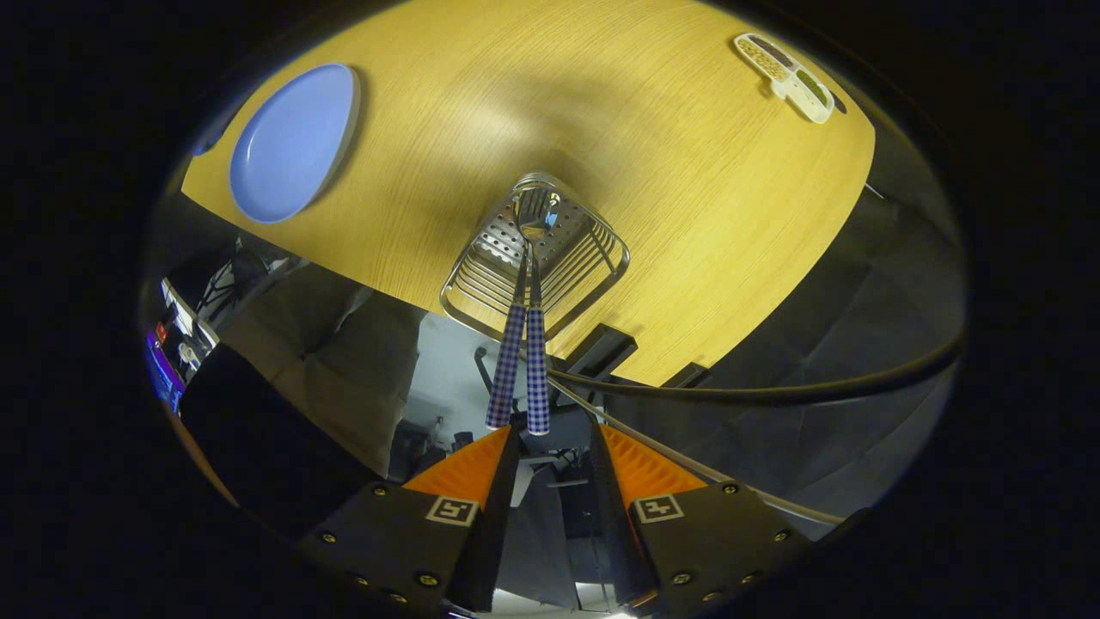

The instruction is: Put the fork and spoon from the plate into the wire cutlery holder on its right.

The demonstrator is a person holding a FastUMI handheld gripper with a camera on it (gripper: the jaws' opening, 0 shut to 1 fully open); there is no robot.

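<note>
Looking straight down the gripper [554, 447], its fingers stand apart, released, with nothing pinched between them. Just ahead of the fingertips rise two checked handles: the fork [507, 365] and the spoon [537, 370] stand side by side in the wire holder [481, 292], heads down, the spoon's bowl glinting against the perforated bottom. Which handle belongs to which is my guess; the heads overlap down there.

Over at ten o'clock from the holder, well apart, sits the blue plate [292, 142], and nothing lies on it. So both pieces of cutlery already rest where the task wants them, in the holder on the plate's right.

What does this stage call for? To my eye, a clean retreat: keep the fingers spread, pull straight back along the handles' line, no sideways drift, since a nudge against those tall handles could tip the light wire holder, standing close to the table [653, 172] edge.

At one o'clock from the holder, far off, lies a small white compartment tray [786, 77]; its contents are too small to tell.
</note>
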